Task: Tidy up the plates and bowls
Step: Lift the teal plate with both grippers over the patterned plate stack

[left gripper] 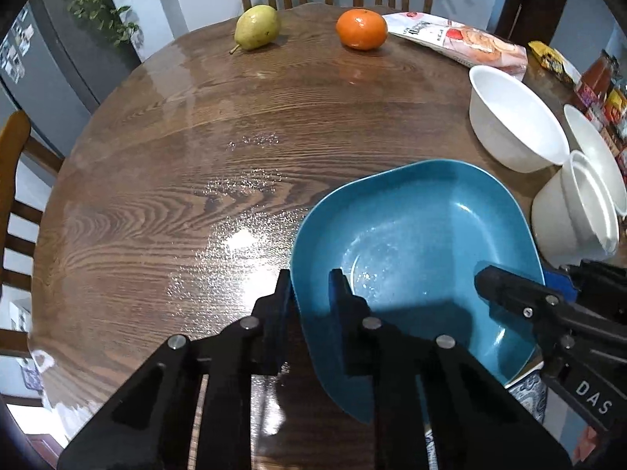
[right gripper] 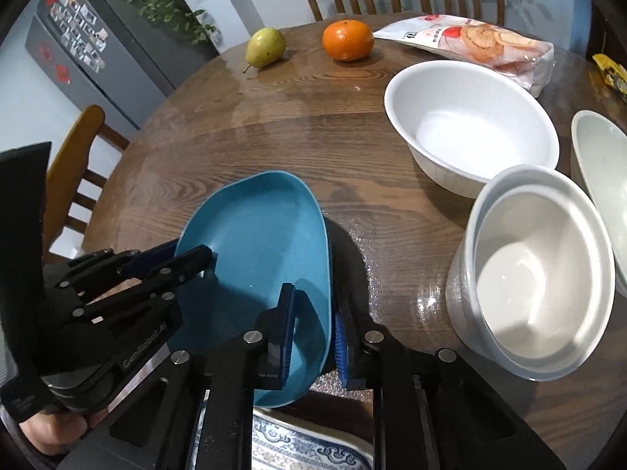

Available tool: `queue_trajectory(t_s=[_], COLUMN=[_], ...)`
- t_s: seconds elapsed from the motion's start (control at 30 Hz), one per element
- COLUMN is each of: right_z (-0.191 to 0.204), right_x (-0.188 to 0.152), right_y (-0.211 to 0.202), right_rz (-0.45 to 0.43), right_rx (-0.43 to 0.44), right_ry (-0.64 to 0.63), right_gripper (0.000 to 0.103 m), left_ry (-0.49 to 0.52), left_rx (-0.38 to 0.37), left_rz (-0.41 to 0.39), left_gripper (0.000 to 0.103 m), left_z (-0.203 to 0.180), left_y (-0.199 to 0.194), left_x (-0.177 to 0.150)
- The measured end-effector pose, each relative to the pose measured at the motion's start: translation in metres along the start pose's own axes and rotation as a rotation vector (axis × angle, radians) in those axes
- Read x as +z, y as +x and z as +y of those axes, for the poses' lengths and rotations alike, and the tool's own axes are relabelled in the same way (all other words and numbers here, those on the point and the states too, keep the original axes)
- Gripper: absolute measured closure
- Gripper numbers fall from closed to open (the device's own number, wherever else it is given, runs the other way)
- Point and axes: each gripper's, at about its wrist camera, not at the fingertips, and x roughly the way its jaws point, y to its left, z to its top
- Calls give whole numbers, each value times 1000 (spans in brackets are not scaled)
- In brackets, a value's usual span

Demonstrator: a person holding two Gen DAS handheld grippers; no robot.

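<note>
Both my grippers clamp the blue plate [left gripper: 411, 235]. My left gripper [left gripper: 311, 301] pinches its left rim, one finger outside, one inside the dish, jaws narrowed to the rim's thickness. My right gripper [right gripper: 313, 333] does the same on the right rim, blue pads either side of the edge. The plate sits between the two sets of jaws, tilted, and looks lifted off the table [left gripper: 156, 180].

Directly under my right jaws, nearest me: a blue-and-white patterned plate [right gripper: 298, 450], only partly in view. My guess is the blue plate goes onto it.

To do it well: level the plate first, keep both grips even so it doesn't twist, lower it centred over the patterned one, and only spread the jaws once it sits flat (glazed rims slip easily).

Right of my right jaws, near: two white bowls nested [right gripper: 537, 282]. Beyond them a single white bowl [right gripper: 470, 125], and a fourth white bowl [right gripper: 599, 164] cut by the frame edge.

Far ahead of the jaws: a pear [right gripper: 265, 47], an orange [right gripper: 347, 40], a snack bag [right gripper: 482, 45].

Count: plates 2 (blue, patterned); white bowls 4 visible, two of them stacked; fruit 2; bag 1. Jars and packets sit at the far right, too small to count.
</note>
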Motion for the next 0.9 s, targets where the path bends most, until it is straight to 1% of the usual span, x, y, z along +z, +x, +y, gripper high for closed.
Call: queue_trajectory(t_s=[0.1,0.33,0.7,0.9], right_z=[-3,-1,5,7], right_x=[-1,-1,-6,-12], right_y=[-5,-17,-40,-59], right_rz=[-6,-33,-84,-115], right_rx=[19,34,67,86], right_ry=[23,20,17,10], right_gripper=[88,89,89,89], left_ry=[-36,-73,-72,-64], left_rx=[-28,-44,-37,-25], left_rz=[2,-7,-81,-117], left_gripper=[88,88,88,88], left_z=[2,2,0,-6], left_y=[0,-8,-41,-61], left_x=[-1,-4,-12,-18])
